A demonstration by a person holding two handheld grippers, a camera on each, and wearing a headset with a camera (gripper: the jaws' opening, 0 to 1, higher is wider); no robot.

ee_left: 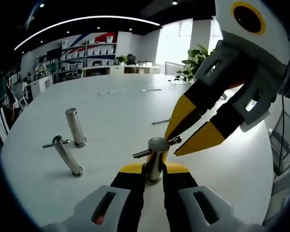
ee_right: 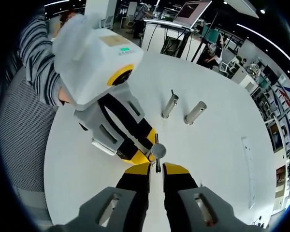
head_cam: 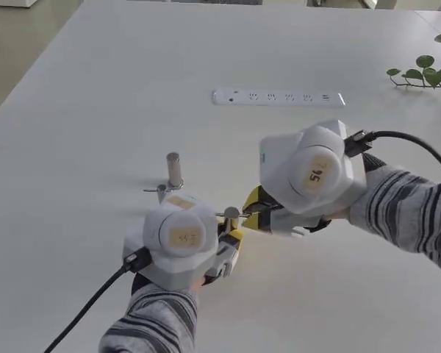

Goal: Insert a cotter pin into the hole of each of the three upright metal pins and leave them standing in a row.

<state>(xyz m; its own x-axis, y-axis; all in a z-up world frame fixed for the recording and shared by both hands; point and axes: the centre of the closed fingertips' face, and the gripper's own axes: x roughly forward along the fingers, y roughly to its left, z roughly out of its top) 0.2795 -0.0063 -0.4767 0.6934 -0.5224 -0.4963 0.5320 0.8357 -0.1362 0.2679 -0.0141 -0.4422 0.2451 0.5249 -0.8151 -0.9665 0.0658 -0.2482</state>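
Currently the second of three insertions is in hand. The left gripper [ee_left: 154,170], jaws closed to a narrow gap, clamps the lower shank of a short cylindrical steel pin [ee_left: 157,147], held upright at the white tabletop [ee_left: 116,111]. The right gripper [ee_right: 157,170], jaws almost together, pinches the looped end of a thin wire cotter pin [ee_left: 141,153]. This cotter passes through the cross-hole just below the pin head and protrudes on the far side. By this evidence it is through, but possibly not fully seated. Next move: press the cotter home along the hole axis, open the right jaws, then release the pin without tipping it. Near by stand a second steel pin with its cotter fitted [ee_left: 66,157] and, just beside it, a bare steel pin [ee_left: 75,126] awaiting its cotter.
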